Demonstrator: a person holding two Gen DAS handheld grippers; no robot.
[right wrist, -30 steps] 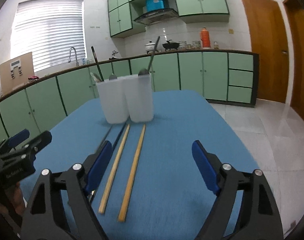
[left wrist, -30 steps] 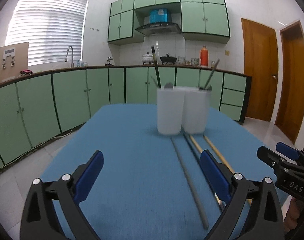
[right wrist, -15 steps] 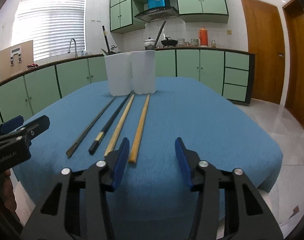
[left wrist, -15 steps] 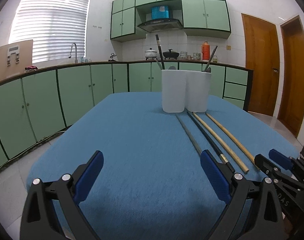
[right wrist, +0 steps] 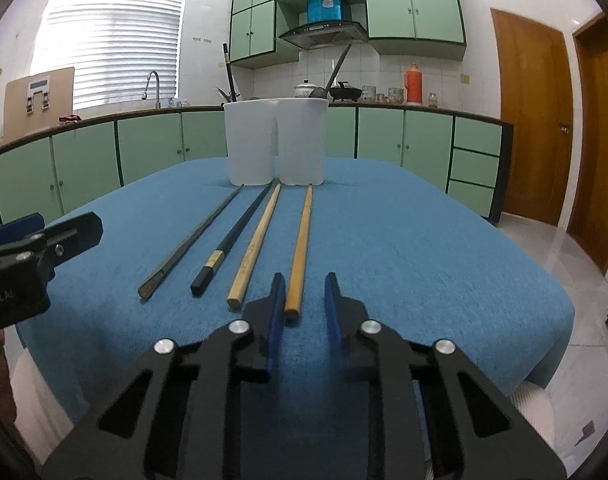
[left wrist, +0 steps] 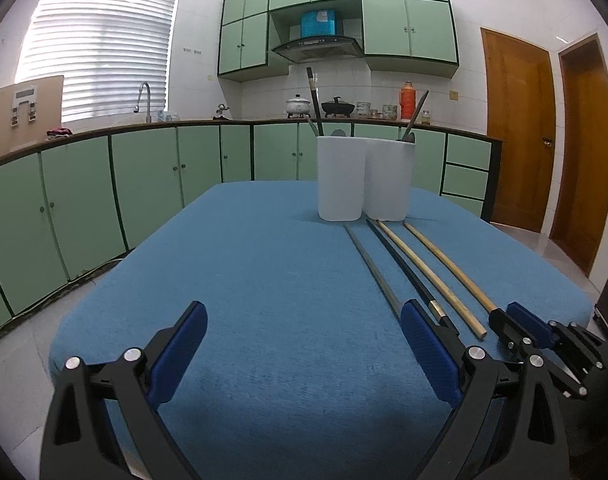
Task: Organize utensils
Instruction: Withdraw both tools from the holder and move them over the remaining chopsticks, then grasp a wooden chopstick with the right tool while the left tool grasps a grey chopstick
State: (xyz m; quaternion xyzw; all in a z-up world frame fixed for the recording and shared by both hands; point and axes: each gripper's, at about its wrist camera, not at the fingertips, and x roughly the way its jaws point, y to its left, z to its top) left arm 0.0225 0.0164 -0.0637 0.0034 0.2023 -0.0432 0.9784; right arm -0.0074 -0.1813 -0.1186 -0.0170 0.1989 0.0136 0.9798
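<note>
Your right gripper (right wrist: 304,312), fingers narrowed but gripping nothing, is nearing the rightmost tan wooden chopstick (right wrist: 300,248); misaligned, it could roll off the surface's near edge. Your left gripper (left wrist: 304,344) is hanging wide open, empty.

Both grippers are showing black angular frames with triangular cut-outs, silver round screw heads at the joints and textured blue pads (left wrist: 431,350) lining the fingers. The left gripper (right wrist: 44,240) is bearing partly hidden white lettering, with a sliver of skin showing beneath it.
</note>
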